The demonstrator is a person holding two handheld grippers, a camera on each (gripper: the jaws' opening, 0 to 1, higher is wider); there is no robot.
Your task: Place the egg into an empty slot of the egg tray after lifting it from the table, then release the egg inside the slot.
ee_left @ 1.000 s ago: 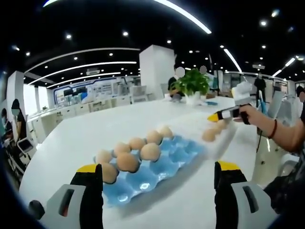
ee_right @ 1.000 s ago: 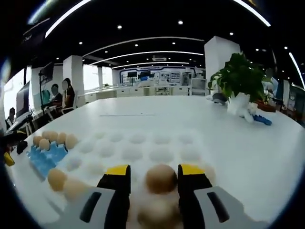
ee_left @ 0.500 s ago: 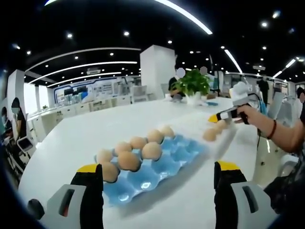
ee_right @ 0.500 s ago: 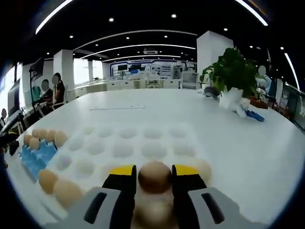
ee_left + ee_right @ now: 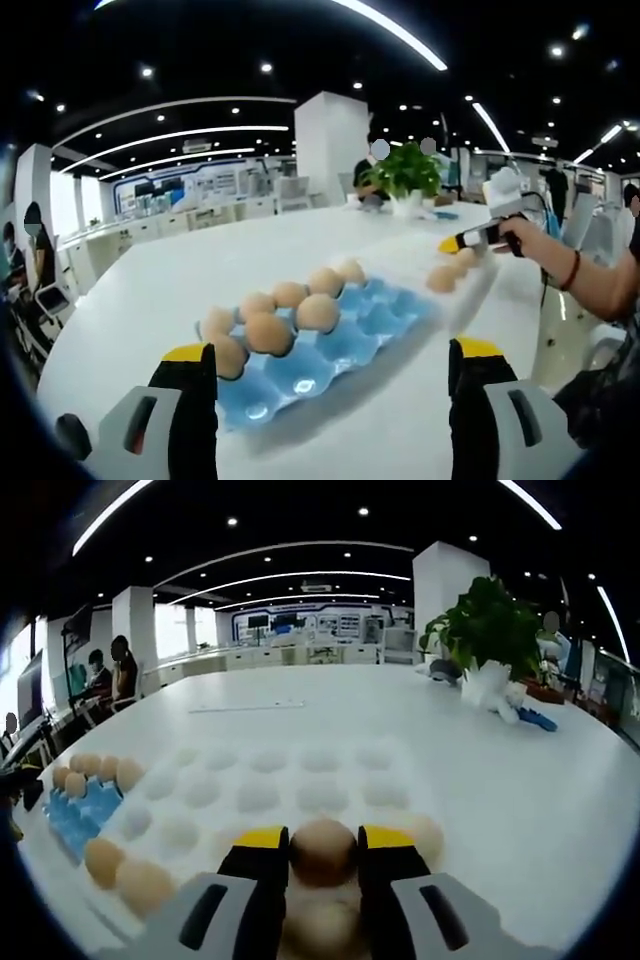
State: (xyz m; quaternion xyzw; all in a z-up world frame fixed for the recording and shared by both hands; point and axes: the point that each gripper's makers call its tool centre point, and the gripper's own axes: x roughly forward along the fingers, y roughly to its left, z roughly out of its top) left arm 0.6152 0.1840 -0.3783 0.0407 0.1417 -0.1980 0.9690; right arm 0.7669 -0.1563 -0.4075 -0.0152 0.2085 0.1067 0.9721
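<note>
Right gripper (image 5: 324,848): jaws closed on a brown egg (image 5: 323,851), held between the yellow-tipped fingers just above the near edge of the white egg tray (image 5: 290,780). Tray's slots ahead of the egg are bare; three more eggs sit in it, one just right of the gripper, two at the near left corner. Blue egg tray (image 5: 80,810) lies touching the white one's left side, eggs along its far edge. A potted plant (image 5: 487,640) stands well beyond on the white table (image 5: 560,800). Left gripper (image 5: 330,365): jaws wide apart, nothing between them, hovering near the blue tray (image 5: 330,345), which carries seven eggs along its left and far slots. Right gripper (image 5: 462,242) visible at the far right over the white tray, a hand (image 5: 525,238) on it.
</note>
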